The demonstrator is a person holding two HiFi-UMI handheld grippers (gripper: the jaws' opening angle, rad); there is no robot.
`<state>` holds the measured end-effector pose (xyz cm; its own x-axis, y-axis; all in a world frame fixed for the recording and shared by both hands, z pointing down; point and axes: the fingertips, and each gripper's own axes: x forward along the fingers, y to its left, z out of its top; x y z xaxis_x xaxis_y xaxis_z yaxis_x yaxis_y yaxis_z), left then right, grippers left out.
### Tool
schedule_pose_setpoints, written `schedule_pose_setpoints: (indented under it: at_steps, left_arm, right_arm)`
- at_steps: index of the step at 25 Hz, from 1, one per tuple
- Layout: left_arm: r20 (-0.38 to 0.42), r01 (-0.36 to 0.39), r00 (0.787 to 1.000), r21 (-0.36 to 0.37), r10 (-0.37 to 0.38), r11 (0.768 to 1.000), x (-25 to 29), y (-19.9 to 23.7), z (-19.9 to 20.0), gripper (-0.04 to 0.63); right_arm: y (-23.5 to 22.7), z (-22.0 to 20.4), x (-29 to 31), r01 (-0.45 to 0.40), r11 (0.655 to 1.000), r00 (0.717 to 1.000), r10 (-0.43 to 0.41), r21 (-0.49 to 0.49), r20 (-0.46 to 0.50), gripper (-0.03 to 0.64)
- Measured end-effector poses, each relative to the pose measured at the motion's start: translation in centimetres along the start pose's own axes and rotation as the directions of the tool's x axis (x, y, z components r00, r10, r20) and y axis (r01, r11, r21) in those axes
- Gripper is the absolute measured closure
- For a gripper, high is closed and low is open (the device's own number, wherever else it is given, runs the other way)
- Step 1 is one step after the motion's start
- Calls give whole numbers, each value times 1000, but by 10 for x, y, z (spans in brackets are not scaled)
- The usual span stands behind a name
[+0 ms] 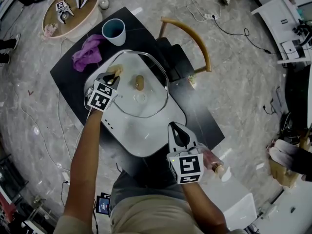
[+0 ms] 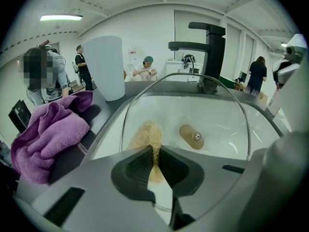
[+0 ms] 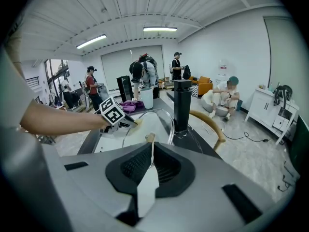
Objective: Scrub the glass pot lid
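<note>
The glass pot lid [image 1: 146, 99] lies over the white sink [image 1: 146, 140], its wooden knob [image 1: 139, 82] pointing up. My left gripper [image 1: 114, 75] is shut on a tan sponge [image 1: 117, 70], which presses on the lid's far left part. In the left gripper view the sponge [image 2: 147, 135] rests on the glass [image 2: 217, 124], left of the knob [image 2: 191, 136]. My right gripper [image 1: 175, 126] hovers at the sink's near right rim, jaws shut, with nothing visible between them. From the right gripper [image 3: 151, 146] I see the lid [image 3: 157, 122] and knob [image 3: 150, 137] just ahead.
A black faucet [image 2: 208, 47] stands behind the sink. On the black counter lie a purple cloth [image 1: 87, 52] and a pale cup [image 1: 114, 31]. A wooden chair [image 1: 192, 40] stands beyond the counter. A bottle [image 1: 217, 167] lies near my right hand. People stand around the room.
</note>
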<state>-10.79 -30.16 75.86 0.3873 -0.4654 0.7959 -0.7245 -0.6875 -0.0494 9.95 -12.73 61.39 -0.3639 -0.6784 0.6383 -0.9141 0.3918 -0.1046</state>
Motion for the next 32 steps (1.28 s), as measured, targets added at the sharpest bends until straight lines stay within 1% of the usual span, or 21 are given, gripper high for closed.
schedule_pose_setpoints:
  at_steps: [4,6,9,10,12,15,17,20,21,22,24,28,32]
  left_arm:
    - [-1,13,1000,-22,-13,1000,2,-3,-3,554]
    - [-2,31,1000,-41,-31,999,4,-9,-5,554]
    - [0,103,995,-84,-103,991,7,-35,-8,553]
    - [-6,128,992,-85,-129,988,9,-46,-11,554]
    - [-21,182,983,-65,-184,981,11,-74,-17,552]
    - [-42,262,964,-15,-263,965,8,-121,-23,552]
    - [-48,323,945,14,-322,946,4,-152,-22,552]
    - [-67,432,901,65,-428,900,-6,-204,-15,552]
    - [-78,458,888,85,-452,885,-10,-218,-13,552]
    - [-88,472,881,103,-465,876,-13,-228,-12,552]
    - [-102,475,879,121,-465,871,-16,-235,-11,552]
    - [-86,491,871,81,-484,868,-18,-230,-11,552]
    - [-91,491,871,87,-483,867,-18,-229,-12,553]
  right_arm:
    - [2,-5,1,-3,1000,1000,3,3,-2,589]
    - [3,-6,1,-6,1000,1000,6,4,-2,589]
    - [4,-6,1,-8,1000,1000,8,6,-5,589]
    - [4,-6,1,-8,1000,1000,8,6,-4,589]
    - [3,-6,2,-7,1000,1000,7,7,-3,589]
    - [1,-7,2,-6,1000,1000,6,10,-4,589]
    - [0,-8,2,-6,1000,1000,6,11,-5,589]
    - [0,-7,2,-6,1000,1000,6,14,-3,589]
    - [1,-6,2,-7,1000,1000,7,13,-2,589]
    - [1,-5,2,-8,1000,1000,8,12,0,589]
    - [3,-3,2,-9,1000,1000,9,9,4,589]
    - [3,-5,3,-9,1000,1000,9,8,3,589]
    - [4,-7,5,-13,1000,1000,13,8,-5,589]
